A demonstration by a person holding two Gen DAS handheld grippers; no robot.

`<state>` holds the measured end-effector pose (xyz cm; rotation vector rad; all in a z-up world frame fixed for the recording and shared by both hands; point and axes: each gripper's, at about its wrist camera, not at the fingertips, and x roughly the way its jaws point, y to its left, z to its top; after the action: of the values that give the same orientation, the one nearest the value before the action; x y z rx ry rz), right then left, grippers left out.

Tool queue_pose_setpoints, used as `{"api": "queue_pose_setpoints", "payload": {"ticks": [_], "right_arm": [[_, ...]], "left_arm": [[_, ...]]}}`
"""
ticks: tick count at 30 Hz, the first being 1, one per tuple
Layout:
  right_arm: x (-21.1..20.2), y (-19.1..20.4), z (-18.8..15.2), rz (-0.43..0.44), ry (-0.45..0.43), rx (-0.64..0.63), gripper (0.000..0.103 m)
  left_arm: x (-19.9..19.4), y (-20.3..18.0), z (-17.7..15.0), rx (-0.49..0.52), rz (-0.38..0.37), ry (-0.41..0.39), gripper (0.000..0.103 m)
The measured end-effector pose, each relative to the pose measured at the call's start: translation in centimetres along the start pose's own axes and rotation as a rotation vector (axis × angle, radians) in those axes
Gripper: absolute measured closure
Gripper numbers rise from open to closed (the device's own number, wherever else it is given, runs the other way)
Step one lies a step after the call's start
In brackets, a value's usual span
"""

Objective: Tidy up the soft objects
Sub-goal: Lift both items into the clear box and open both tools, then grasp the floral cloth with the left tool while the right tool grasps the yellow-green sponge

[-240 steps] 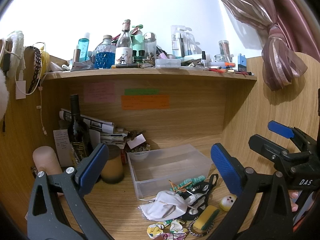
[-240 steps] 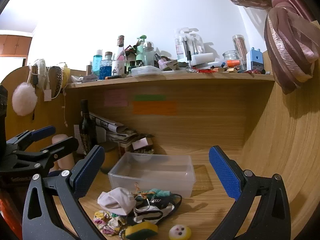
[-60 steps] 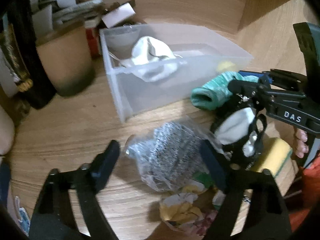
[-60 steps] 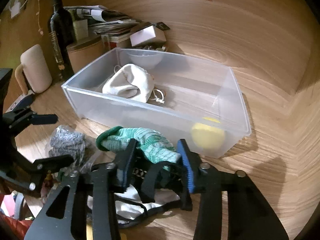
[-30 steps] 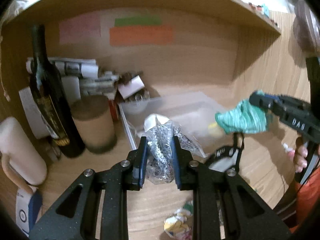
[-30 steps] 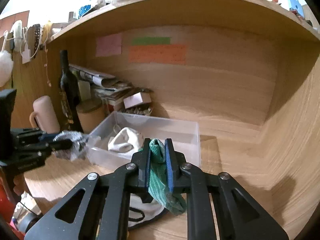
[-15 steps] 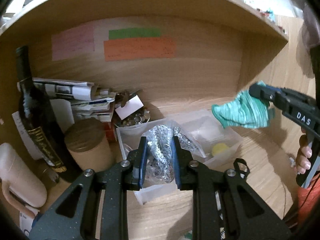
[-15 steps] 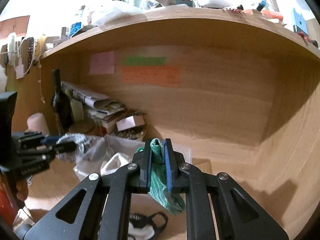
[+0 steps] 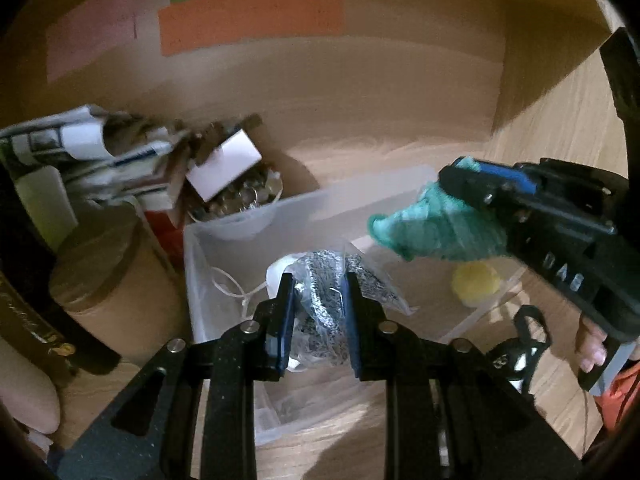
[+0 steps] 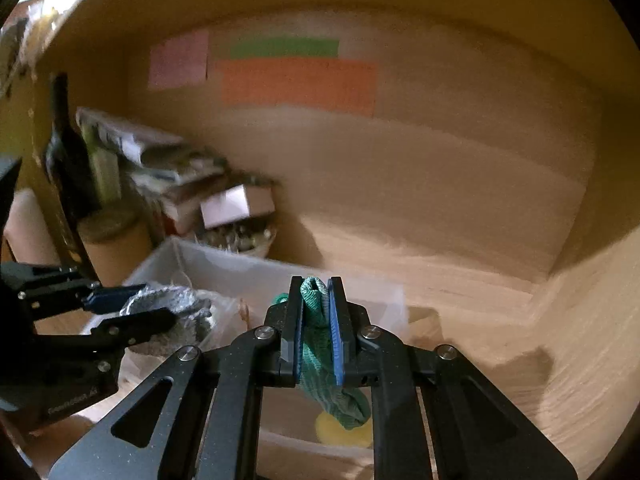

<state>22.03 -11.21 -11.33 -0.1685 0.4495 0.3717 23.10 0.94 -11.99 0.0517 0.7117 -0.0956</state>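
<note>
- A dark bottle [image 9: 24, 292] is seen at 9 o'clock in the left wrist view; gold script on its label is too blurred to be read.
- A brown canister [image 9: 108, 284] is set just beside it, and folded papers [image 9: 80, 148] are stacked behind at 10 o'clock.
- Pink, green and orange notes [image 9: 248, 20] are stuck on the back panel at 12 o'clock; faint writing on the orange one cannot be read.
- A clear bin [image 9: 224, 240] stands on the wooden desk [image 9: 560, 128] at centre, with a white cloth [image 9: 280, 276] and a yellow ball [image 9: 476, 284] inside.
- The left gripper [image 9: 318, 320] is clamped on a bagged scourer [image 9: 328, 304], which is held over the bin.
- The right gripper [image 10: 316, 332] is closed tight on a green cloth [image 10: 320, 344], which hangs above the bin's right part, over the ball.
- In the left wrist view, at 3 o'clock, "DAS" is read upside down on the right gripper's body, and a hand [image 9: 592, 344] is wrapped on its handle.
- In the right wrist view, at 8 o'clock, small lettering is printed on the left gripper's body, but it is too blurred to be read.
</note>
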Motion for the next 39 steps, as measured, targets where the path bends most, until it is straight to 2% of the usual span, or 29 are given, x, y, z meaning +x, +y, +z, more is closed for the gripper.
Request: {"api": "queue_pose_setpoints", "payload": {"ticks": [8, 12, 14, 16, 18, 23, 25, 27, 31, 33, 35, 39], "right_arm": [[2.8, 1.0, -1.6, 0.039, 0.127, -0.040, 0.093], [3.2, 0.9, -1.7, 0.083, 0.177, -0.030, 0.090], [3.2, 0.9, -1.8, 0.100, 0.194, -0.028, 0.086], [3.0, 0.8, -2.0, 0.114, 0.207, -0.021, 0.073], [2.7, 0.8, -2.2, 0.121, 0.207, -0.015, 0.064], [1.5, 0.8, -1.9, 0.123, 0.184, -0.009, 0.049], [0.8, 0.8, -1.6, 0.119, 0.161, -0.010, 0.040], [-0.4, 0.7, -1.3, 0.113, 0.133, -0.010, 0.036], [-3.1, 0.6, -0.8, 0.105, 0.069, -0.002, 0.022], [-4.5, 0.5, -0.7, 0.098, 0.034, 0.000, 0.020], [-6.0, 0.5, -0.8, 0.094, 0.005, 0.002, 0.019], [-8.7, 0.6, -1.5, 0.083, -0.044, 0.012, 0.006]], "left_arm": [[1.3, 0.2, -0.6, 0.001, -0.003, 0.042, 0.078], [1.2, 0.4, -0.5, -0.003, -0.005, 0.051, 0.070], [1.1, 0.4, -0.5, -0.006, -0.005, 0.054, 0.066], [0.9, 0.6, -0.6, -0.014, -0.012, 0.055, 0.063], [0.3, 0.6, -0.7, -0.021, -0.023, 0.049, 0.059], [-1.6, 0.7, -0.7, -0.028, -0.027, 0.011, 0.047], [-2.9, 0.7, -0.6, -0.030, -0.028, -0.016, 0.042], [-4.1, 0.8, -0.5, -0.034, -0.028, -0.042, 0.032], [-7.5, 1.0, -0.8, -0.049, -0.024, -0.103, 0.014], [-8.6, 1.1, -1.0, -0.055, -0.017, -0.125, 0.005], [-9.9, 1.0, -1.4, -0.056, -0.003, -0.145, 0.002], [-11.7, 0.8, -2.7, -0.043, 0.008, -0.158, 0.001]]}}
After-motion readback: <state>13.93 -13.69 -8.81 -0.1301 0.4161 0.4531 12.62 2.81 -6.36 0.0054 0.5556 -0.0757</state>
